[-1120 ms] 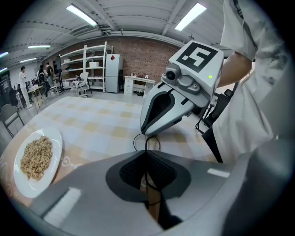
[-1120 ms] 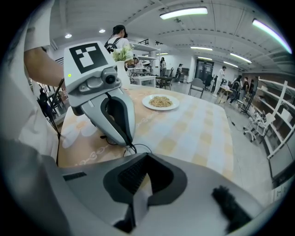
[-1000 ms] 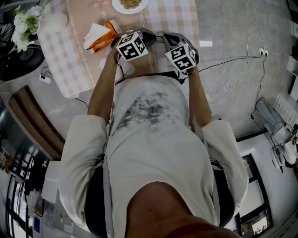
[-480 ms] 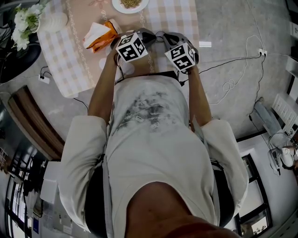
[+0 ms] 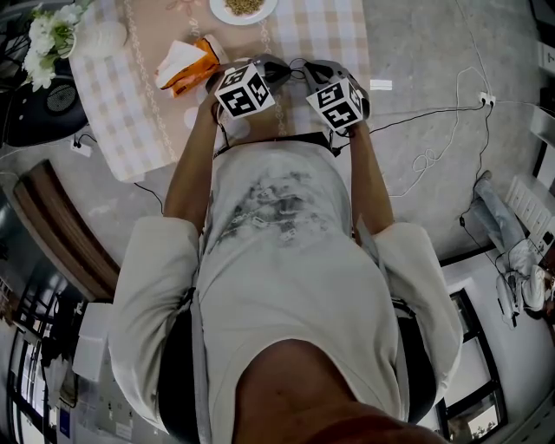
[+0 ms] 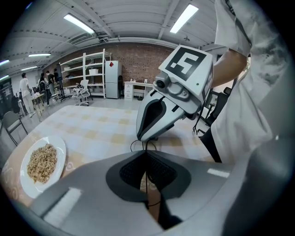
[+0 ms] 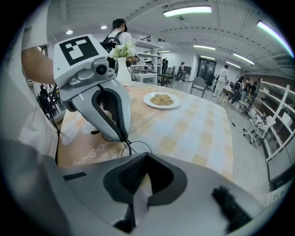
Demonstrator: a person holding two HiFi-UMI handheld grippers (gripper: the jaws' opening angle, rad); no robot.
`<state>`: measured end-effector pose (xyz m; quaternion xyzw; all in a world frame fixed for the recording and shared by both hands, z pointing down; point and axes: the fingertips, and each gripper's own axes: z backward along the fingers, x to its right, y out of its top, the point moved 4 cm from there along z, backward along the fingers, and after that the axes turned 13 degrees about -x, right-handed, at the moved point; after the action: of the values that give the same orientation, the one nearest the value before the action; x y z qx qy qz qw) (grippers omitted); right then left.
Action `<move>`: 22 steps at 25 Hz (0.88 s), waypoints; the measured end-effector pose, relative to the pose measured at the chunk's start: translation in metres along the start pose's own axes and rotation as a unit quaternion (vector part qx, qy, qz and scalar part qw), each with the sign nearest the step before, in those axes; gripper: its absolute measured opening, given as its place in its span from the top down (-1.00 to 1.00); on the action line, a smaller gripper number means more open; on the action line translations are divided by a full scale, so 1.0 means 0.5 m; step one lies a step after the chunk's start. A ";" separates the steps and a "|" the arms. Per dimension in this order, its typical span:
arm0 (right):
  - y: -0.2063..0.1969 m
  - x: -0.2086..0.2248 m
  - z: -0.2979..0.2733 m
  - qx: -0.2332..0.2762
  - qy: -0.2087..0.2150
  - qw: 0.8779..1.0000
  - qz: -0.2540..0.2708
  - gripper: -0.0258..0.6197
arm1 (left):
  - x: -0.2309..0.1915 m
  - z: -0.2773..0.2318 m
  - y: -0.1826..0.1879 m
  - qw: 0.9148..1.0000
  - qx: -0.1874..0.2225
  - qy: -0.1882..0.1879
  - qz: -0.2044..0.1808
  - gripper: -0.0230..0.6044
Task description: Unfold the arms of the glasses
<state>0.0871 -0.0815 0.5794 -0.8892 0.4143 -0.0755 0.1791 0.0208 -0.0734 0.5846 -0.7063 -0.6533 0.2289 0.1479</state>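
Observation:
The glasses (image 7: 136,147) are thin black wire-rimmed ones, held just above the checked tablecloth (image 5: 321,30) near its front edge. My left gripper (image 6: 146,154) is shut on a thin black part of the frame that runs between its jaws. My right gripper (image 7: 143,159) is shut too, and a wire of the glasses leads into its jaws. In the head view the two grippers meet tip to tip, the left gripper (image 5: 279,69) beside the right gripper (image 5: 301,69). The lenses and arms are mostly hidden behind the jaws.
A white plate of food (image 5: 243,7) lies further back on the table. An orange packet with a white napkin (image 5: 184,65) sits to the left of my grippers. A vase of white flowers (image 5: 48,35) stands at the far left corner. Cables (image 5: 434,147) trail on the floor at the right.

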 end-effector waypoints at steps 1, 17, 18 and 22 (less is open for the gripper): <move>0.000 0.000 0.000 -0.001 0.000 1.000 0.001 0.87 | 0.002 0.002 0.001 1.000 0.001 0.000 -0.001 0.89; 0.000 -0.002 -0.002 -0.009 -0.004 1.000 0.007 0.87 | 0.021 0.035 0.002 1.000 0.022 0.009 -0.003 0.89; 0.001 -0.002 -0.002 -0.009 -0.005 1.000 0.008 0.87 | 0.022 0.036 0.002 1.000 0.022 0.011 -0.003 0.89; 0.002 -0.002 -0.001 -0.010 -0.008 1.000 0.010 0.87 | 0.025 0.040 0.002 1.000 0.024 0.015 -0.004 0.89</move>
<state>0.0858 -0.0814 0.5796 -0.8873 0.4224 -0.0628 0.1738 0.0119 -0.0628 0.5653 -0.7036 -0.6481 0.2328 0.1754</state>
